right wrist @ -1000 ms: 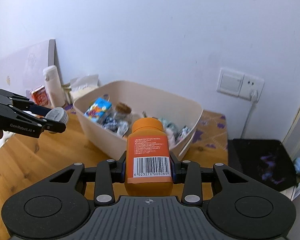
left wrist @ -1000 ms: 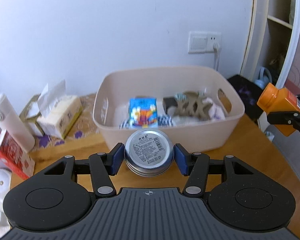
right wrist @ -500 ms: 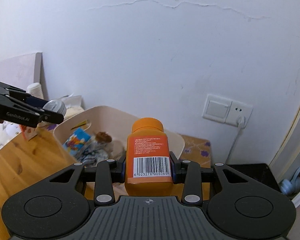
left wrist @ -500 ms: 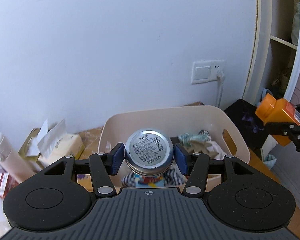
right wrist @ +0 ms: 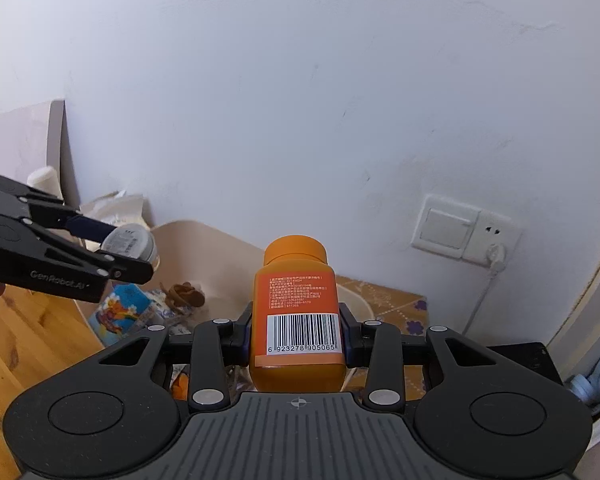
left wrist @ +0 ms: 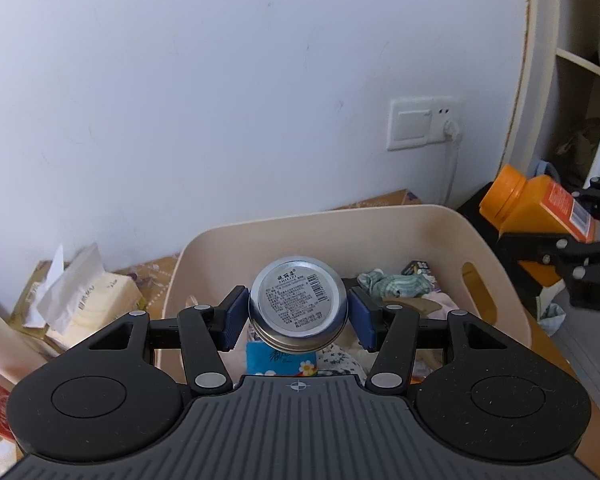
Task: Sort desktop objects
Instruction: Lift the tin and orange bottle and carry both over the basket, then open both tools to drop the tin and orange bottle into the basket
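Note:
A round silver tin (left wrist: 298,304) with a printed label hangs over the cream storage bin (left wrist: 452,224), my left gripper (left wrist: 298,316) shut on it by its blue pads. In the right wrist view an orange bottle (right wrist: 298,316) with a barcode label is clamped upright in my right gripper (right wrist: 298,340), above the bin's (right wrist: 204,236) right part. The bottle (left wrist: 540,212) also shows at the right edge of the left wrist view, and the tin (right wrist: 130,242) at the left of the right wrist view. The bin holds a blue carton (right wrist: 118,314), cloth and a brown piece (right wrist: 184,294).
A tissue pack (left wrist: 84,304) lies left of the bin against the white wall. A wall switch and socket (left wrist: 420,124) with a plugged cable sit behind. A shelf unit (left wrist: 580,80) stands at the right. Wooden tabletop (right wrist: 16,344) shows at the left.
Both grippers have carried their loads forward, from in front of the bin to over it. The bin now lies under the fingers and the wall fills more of each view.

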`<act>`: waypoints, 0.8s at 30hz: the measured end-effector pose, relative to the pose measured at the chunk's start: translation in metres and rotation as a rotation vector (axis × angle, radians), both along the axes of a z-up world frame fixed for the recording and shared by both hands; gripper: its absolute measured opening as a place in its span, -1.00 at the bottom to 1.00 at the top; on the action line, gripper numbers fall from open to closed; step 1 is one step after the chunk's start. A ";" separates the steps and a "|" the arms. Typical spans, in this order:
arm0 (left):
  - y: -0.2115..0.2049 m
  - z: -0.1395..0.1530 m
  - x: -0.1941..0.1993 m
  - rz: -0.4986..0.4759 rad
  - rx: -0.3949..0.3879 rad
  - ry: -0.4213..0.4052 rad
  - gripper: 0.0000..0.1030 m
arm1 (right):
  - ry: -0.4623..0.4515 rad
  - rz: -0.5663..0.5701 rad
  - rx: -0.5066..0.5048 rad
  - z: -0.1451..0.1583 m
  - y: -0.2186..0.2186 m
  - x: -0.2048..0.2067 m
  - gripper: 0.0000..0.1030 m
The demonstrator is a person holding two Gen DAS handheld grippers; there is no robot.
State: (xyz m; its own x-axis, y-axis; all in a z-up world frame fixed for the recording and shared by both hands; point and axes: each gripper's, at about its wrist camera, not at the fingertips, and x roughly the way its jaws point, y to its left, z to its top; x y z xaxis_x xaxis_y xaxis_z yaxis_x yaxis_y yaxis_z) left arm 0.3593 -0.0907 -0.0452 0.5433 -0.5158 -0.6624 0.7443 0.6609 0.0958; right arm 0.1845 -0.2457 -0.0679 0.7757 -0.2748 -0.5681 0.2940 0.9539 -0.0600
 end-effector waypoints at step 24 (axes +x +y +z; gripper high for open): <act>-0.033 -0.055 0.043 0.111 0.102 0.148 0.20 | 0.196 0.044 0.156 -0.059 -0.019 0.062 -0.29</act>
